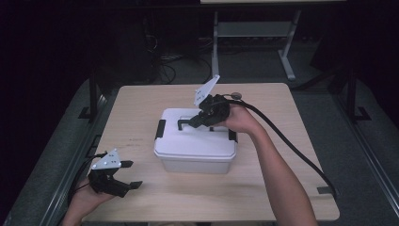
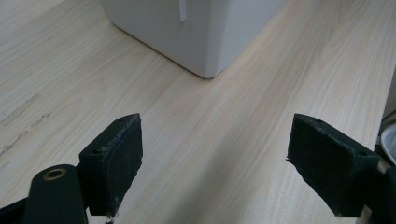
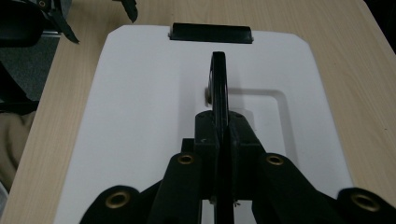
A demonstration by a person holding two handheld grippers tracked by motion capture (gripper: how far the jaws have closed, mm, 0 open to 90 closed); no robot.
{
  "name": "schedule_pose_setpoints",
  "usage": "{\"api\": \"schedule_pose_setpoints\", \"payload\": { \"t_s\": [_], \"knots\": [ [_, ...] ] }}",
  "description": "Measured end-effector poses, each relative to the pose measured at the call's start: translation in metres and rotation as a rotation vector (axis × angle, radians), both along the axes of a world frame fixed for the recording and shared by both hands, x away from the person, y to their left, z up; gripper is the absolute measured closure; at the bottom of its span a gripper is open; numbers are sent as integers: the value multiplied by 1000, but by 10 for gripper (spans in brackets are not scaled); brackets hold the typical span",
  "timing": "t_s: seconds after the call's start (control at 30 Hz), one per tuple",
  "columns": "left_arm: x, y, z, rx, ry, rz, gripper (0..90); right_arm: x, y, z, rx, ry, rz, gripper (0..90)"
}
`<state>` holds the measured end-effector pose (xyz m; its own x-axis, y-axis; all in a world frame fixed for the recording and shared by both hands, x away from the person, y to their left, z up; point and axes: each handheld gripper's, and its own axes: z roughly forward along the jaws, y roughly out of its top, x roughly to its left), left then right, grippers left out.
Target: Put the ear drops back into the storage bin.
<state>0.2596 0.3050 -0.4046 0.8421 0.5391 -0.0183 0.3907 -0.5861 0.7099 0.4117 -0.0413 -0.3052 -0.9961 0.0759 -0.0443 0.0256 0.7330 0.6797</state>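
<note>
The white box (image 1: pixel 195 143) sits mid-table (image 1: pixel 291 122), its lid on, a black latch at each end. The right forearm reaches in from the near right corner, slanting up across the table, wrist bent so the right gripper (image 1: pixel 194 121) points left and down over the lid. Its jaws are clamped tight on the black handle (image 3: pixel 218 81), which stands upright above its recess. The left hand rests at the near left edge, the left gripper (image 1: pixel 131 174) spread wide, holding nothing, aimed toward the box.
</note>
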Motion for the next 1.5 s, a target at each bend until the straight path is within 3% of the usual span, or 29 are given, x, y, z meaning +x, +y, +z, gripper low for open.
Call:
{"api": "schedule_pose_setpoints", "payload": {
  "t_s": [0.27, 0.5, 0.8, 0.9, 1.0, 1.13, 1.27, 1.5],
  "knots": [
    [-1, 0, 1, 1, -8, 4, 179, -1, -2, -1, 6, 15, -7, 825],
    [-1, -1, 1, 6, -8, 5, 179, -3, -7, 2, 14, 46, -7, 692],
    [-3, -1, 2, 7, -15, 2, 179, -13, -11, 9, -7, 42, -17, 599],
    [-3, -1, 4, -2, -23, 8, 179, -16, -16, 10, 2, 20, -23, 599],
    [-2, -2, 3, -1, -19, 8, 179, -17, -24, 10, 1, 37, -44, 592],
    [-2, -2, 2, 4, -11, 8, 179, -20, -33, 13, 10, 18, -55, 589],
    [-1, -1, 2, -5, -13, 14, 179, -20, -42, 13, -11, 36, -81, 578],
    [-1, -1, 2, -1, -10, 11, 179, -26, -50, 22, -10, 26, -91, 567]
  ]
}}
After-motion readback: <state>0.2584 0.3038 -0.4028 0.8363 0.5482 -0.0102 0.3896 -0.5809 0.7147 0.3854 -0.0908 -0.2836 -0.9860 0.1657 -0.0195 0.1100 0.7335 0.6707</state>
